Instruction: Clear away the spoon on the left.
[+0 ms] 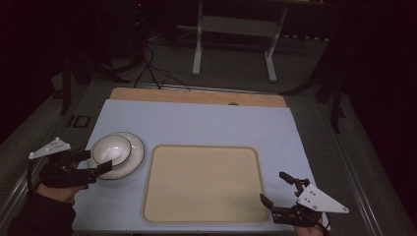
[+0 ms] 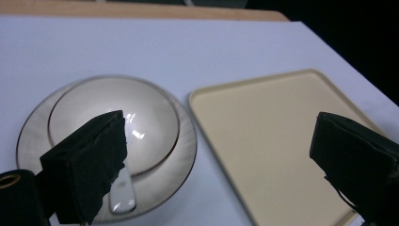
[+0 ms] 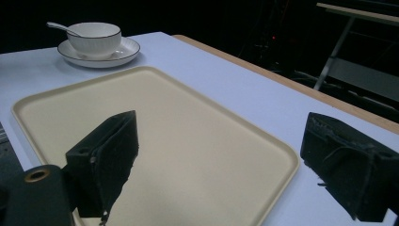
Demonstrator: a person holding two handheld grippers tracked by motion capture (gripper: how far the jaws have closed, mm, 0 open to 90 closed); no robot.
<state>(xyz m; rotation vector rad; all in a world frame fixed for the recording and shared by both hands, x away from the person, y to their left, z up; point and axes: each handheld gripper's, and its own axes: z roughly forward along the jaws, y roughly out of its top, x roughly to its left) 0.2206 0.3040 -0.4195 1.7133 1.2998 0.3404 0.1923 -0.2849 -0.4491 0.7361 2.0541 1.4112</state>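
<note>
My left claw [image 1: 96, 161] is spread wide and holds nothing. It sits at the near left edge of the plate [image 1: 135, 160], its jaws pointing toward the bowl [image 1: 111, 149] that stands on that plate. In the left gripper view one jaw hangs low over the near side of the bowl [image 2: 113, 120] and covers part of a spoon [image 2: 123, 195] whose handle lies out over the rim of the plate [image 2: 181, 155]; I cannot tell whether that jaw touches the spoon or the bowl. The other jaw is out over the tray [image 2: 277, 141], well apart from the first.

My right claw [image 1: 275, 189] is also wide open and empty. It hovers at the near right corner of the tray [image 1: 201, 182], which lies bare in the middle of the pale blue tabletop [image 1: 196, 123]. In the right gripper view one jaw stands above the tray [image 3: 188, 141] and the other above the tabletop [image 3: 263, 103] past the tray's edge. Far off in that view the bowl [image 3: 96, 38] sits upright on its plate [image 3: 123, 52], the spoon [image 3: 63, 28] leaning out over the bowl's rim.
</note>
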